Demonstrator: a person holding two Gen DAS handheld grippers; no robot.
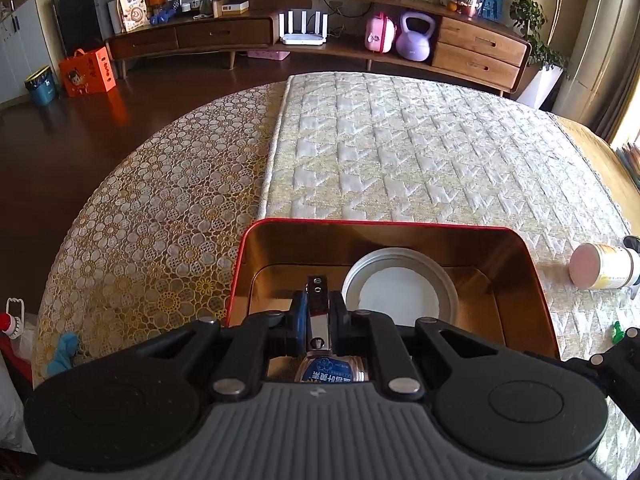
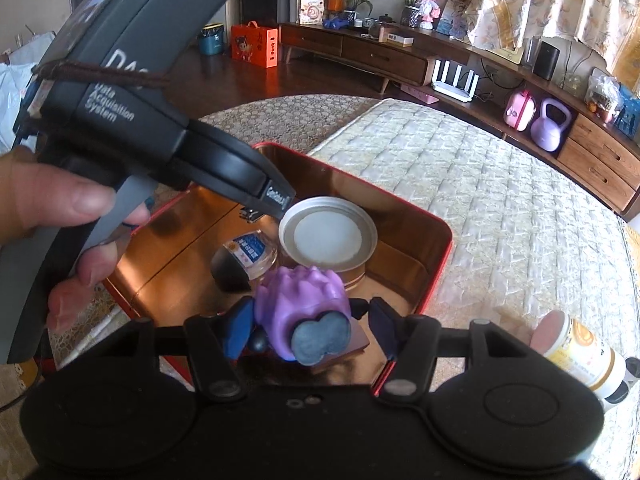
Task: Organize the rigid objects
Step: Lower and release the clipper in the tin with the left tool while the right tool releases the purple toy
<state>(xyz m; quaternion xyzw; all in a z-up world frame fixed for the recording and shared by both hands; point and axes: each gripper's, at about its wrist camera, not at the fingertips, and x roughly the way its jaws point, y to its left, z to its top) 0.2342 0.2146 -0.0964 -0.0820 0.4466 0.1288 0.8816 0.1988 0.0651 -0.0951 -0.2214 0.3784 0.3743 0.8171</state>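
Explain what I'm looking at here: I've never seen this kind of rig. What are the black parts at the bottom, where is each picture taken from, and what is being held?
There is no robot. A person holds a hand-squeezed gripper in each hand, and each carries a wide-angle camera looking along its two fingers; the black parts are the gripper bodies.

The left wrist view shows the left gripper shut on a small metal nail clipper, held over a red tin box.

The right wrist view shows the right gripper with a purple toy between its open fingers, at the box's near edge. The person's hand holding the left gripper also appears there.

Inside the box lie a round tin can and a small jar with a blue label. A yellow bottle lies on its side on the quilted mat outside the box.
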